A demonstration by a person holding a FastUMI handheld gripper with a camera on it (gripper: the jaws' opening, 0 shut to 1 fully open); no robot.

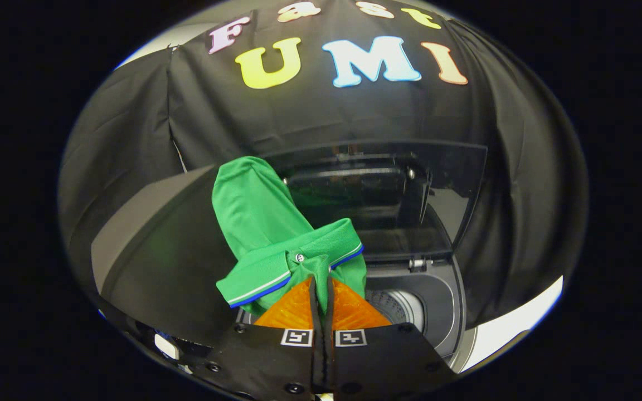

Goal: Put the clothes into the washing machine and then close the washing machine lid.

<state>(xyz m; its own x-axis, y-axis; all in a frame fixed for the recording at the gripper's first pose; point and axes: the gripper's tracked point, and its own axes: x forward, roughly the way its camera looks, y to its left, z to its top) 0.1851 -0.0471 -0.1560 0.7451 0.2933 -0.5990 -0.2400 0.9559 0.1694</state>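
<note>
The gripper (321, 289) is hanging over the washing machine (443, 312), tipped forward and downward so that it is looking along its fingers into the top of the machine. The two fingers are pressed close together, with only a thin seam between them, and a fold of a green shirt (259, 223) is pinched in that seam. Both fingers are bearing on the cloth just beside the collar button.

The shirt is a polo type, bright green, with a ribbed collar (298, 259) edged in white and blue. It is bunching up from the fingertips: the collar is spreading left and right just ahead of the fingers, while the body of the shirt is standing up in a tall rounded hump beyond them, toward the left.

The lid (399, 195) of the machine is standing raised at the far side, dark and see-through, with the black cloth wall behind it. Below the lid, to the right of the fingers, the opening is showing, with the pale grey drum (402, 306) partly visible past the shirt. The shirt is above the opening, near its left rim, and whether any of it is touching the machine cannot be told.

The dark top panel (176, 262) of the machine is sloping off to the left of the fingers.
</note>
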